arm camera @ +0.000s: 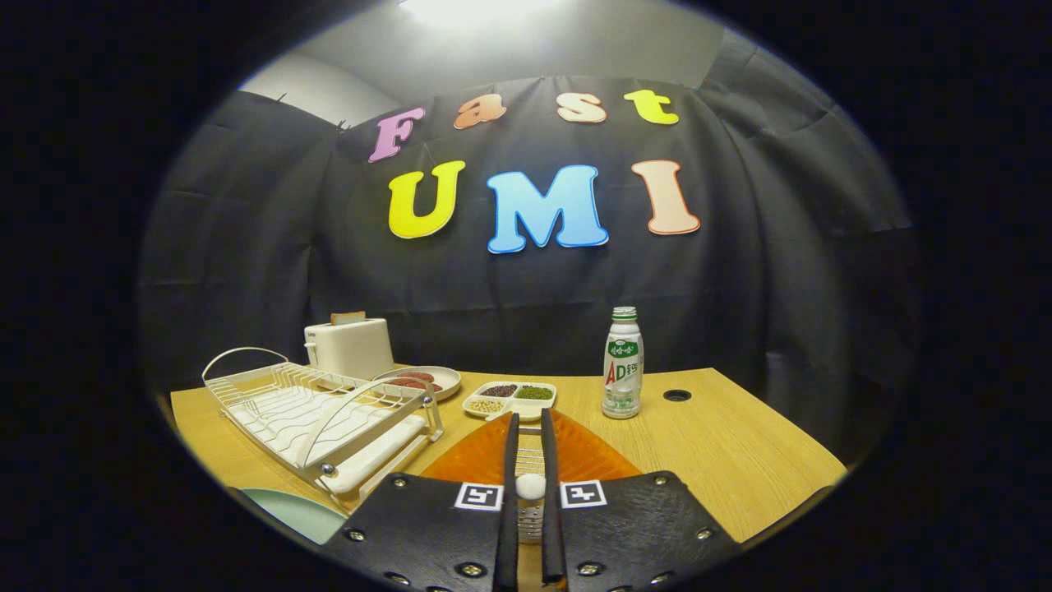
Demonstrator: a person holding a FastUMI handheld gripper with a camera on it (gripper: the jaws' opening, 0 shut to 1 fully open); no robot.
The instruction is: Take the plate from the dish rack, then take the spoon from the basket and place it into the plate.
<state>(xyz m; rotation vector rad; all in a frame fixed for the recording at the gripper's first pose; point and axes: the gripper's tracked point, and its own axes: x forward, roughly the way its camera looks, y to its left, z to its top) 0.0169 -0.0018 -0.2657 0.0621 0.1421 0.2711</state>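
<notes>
My gripper (528,418) hangs over the orange basket (588,456), its fingers nearly closed. Between them sits the spoon (530,487), a white rounded end with a silvery part below it, and both fingers press on its sides. The pale green plate (297,511) lies flat on the wooden table (740,460), to the left of the fingers and just in front of the dish rack. The white wire dish rack (316,415) stands left of the basket with nothing in its slots.
Beyond the rack stands a white toaster (349,345) with bread in it. Near it are a dish of red sausages (419,380) and a divided tray of beans (509,397). A white drink bottle (623,362) stands right of the tray, near a cable hole (676,395).
</notes>
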